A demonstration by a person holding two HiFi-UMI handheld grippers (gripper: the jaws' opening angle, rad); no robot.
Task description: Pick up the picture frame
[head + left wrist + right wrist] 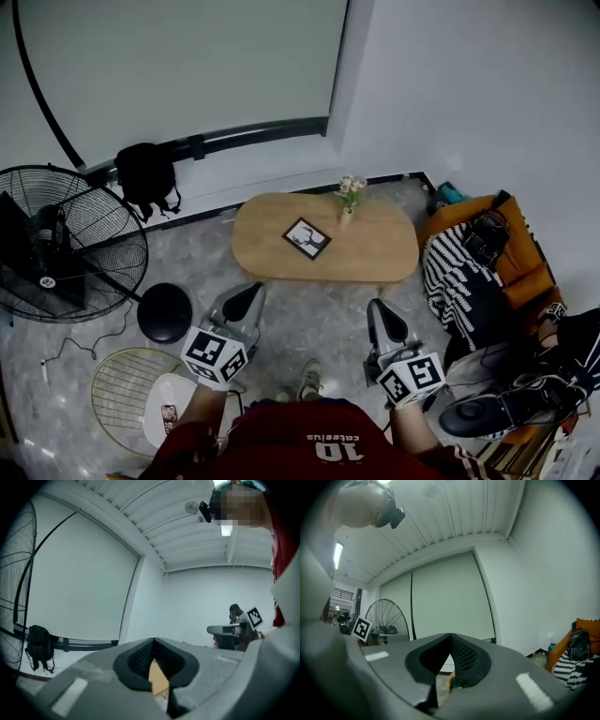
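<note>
The picture frame is a small black square with a white deer picture. It lies flat near the middle of a low oval wooden table. My left gripper and right gripper hover over the floor on the near side of the table, well short of the frame, and both point toward it. In the left gripper view the left gripper has its jaws together, with only a sliver of the table showing below them. In the right gripper view the right gripper is likewise shut and holds nothing.
A small vase of flowers stands on the table's far edge. A large floor fan, a black bag, a black round stool and a wire basket are at left. An orange seat with striped cloth is at right.
</note>
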